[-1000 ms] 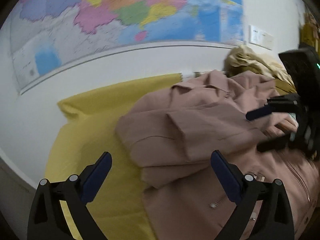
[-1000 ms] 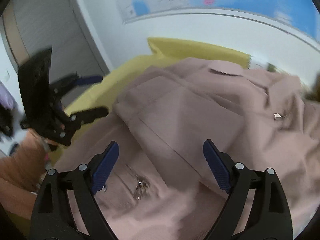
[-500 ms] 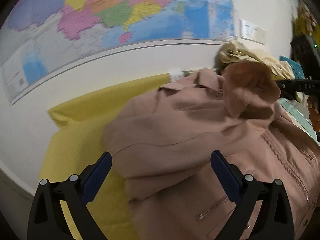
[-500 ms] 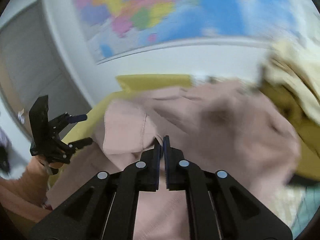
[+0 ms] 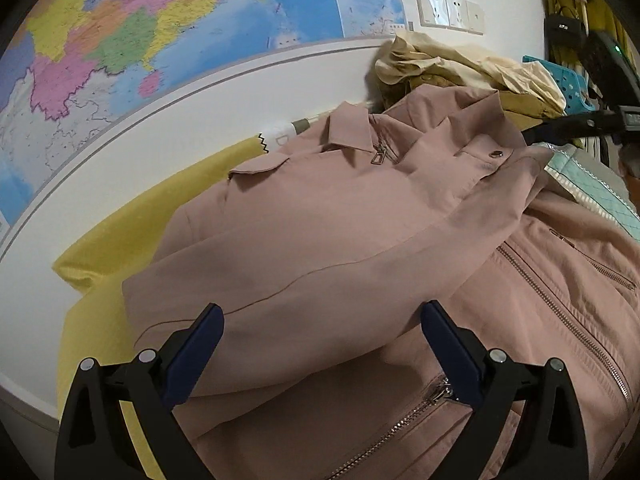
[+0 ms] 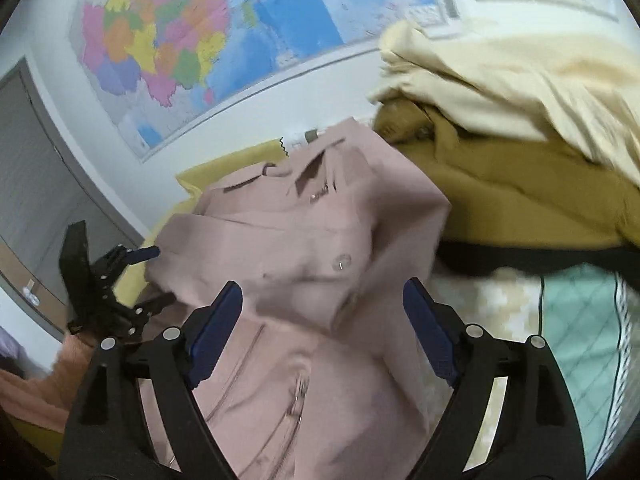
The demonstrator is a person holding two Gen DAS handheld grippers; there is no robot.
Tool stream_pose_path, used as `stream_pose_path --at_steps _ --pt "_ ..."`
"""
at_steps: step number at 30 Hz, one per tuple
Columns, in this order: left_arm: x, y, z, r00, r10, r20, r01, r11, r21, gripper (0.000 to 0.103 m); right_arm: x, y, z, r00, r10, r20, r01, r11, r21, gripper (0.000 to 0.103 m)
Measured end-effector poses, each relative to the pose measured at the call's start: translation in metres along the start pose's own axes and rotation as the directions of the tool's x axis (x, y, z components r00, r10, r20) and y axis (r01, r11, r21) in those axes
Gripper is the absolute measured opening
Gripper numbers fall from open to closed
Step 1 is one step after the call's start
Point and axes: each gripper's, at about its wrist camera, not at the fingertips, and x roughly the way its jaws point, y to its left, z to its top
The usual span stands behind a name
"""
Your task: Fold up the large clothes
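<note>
White wall [image 5: 224, 120] behind; large coloured map [image 5: 160, 20] mounted on it, grey strip along map's lower edge. White socket plates [image 5: 448, 10] just right of map. Grey door [image 6: 36, 184] left of map, in right wrist view. Yellow sheet [image 5: 132, 232] below map, against wall. Light even, indoor.

**Around the Bed: Map, Sockets and Spare Laundry**

A large coloured wall map [image 5: 168, 36] hung on the white wall, its lower edge trimmed with a grey strip. To its right sat a row of white wall sockets [image 5: 448, 10]. A yellow sheet [image 5: 104, 248] covered the surface below the map. At the far end lay a heap of cream and mustard garments [image 6: 508, 128], beside a turquoise perforated basket [image 5: 570, 84]. A mint quilted cover [image 6: 576, 340] showed at the right, and a grey door [image 6: 36, 184] stood at the left.
</note>
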Motion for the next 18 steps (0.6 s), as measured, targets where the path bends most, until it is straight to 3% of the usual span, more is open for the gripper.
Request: stream_pose_path --at_steps 4,6,7,9,10,11,18 --pt "0.004 0.000 0.002 1.000 0.007 -0.013 -0.007 1.000 -0.023 0.096 0.046 0.016 0.008 0.989 -0.116 -0.087 0.105 0.987 -0.118 0.087" --pt "0.007 0.000 0.002 1.000 0.013 -0.021 -0.014 0.999 -0.034 0.096 0.065 0.011 0.007 0.980 -0.147 -0.137 0.133 0.985 -0.105 0.084" --pt "0.008 0.001 0.002 1.000 0.014 -0.028 -0.015 0.999 -0.043 0.096 0.072 0.007 0.006 0.977 -0.145 -0.154 0.133 0.987 -0.086 0.060" --pt "0.011 0.003 0.002 0.999 0.011 -0.040 -0.013 0.998 -0.059 0.096 0.078 0.003 0.005 0.971 -0.163 -0.175 0.147 0.984 -0.098 0.035" --pt "0.013 0.003 0.002 0.999 0.014 -0.046 -0.017 0.998 -0.060 0.096 0.075 0.003 0.006 0.973 -0.163 -0.163 0.147 0.984 -0.103 0.011" --pt "0.012 0.003 0.002 0.999 0.019 -0.047 -0.022 0.998 -0.062 0.096 0.068 0.003 0.007 0.975 -0.172 -0.141 0.156 0.981 -0.117 0.004" --pt "0.000 0.010 0.007 1.000 -0.017 0.002 0.017 0.998 -0.067 0.096 0.031 -0.016 0.022 0.973 -0.230 -0.019 0.228 0.972 -0.064 0.005"
